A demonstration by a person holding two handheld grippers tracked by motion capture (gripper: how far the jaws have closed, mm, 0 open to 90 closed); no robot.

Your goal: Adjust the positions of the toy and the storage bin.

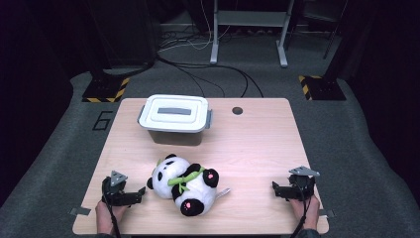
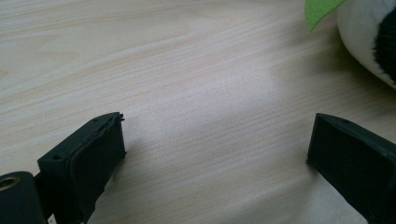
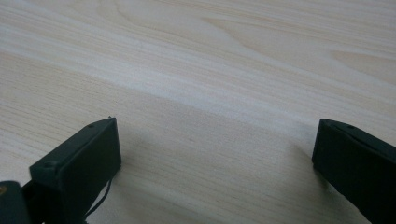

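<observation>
- Panda plush [image 1: 185, 184] lies on its back at the near middle of our table [image 1: 257, 148]; nothing holds it
- Left gripper [image 1: 140, 193], jaws spread and empty, rests just beside it
- Right gripper [image 1: 275, 187], likewise spread and empty, rests well apart
- Lidded storage box [image 1: 175, 118] stands closed behind; we judge grasping not yet begun

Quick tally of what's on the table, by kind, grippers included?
Plush panda: 1
Lidded plastic box: 1
Grippers: 2, the left gripper and the right gripper, both open and empty
Total: 4
</observation>
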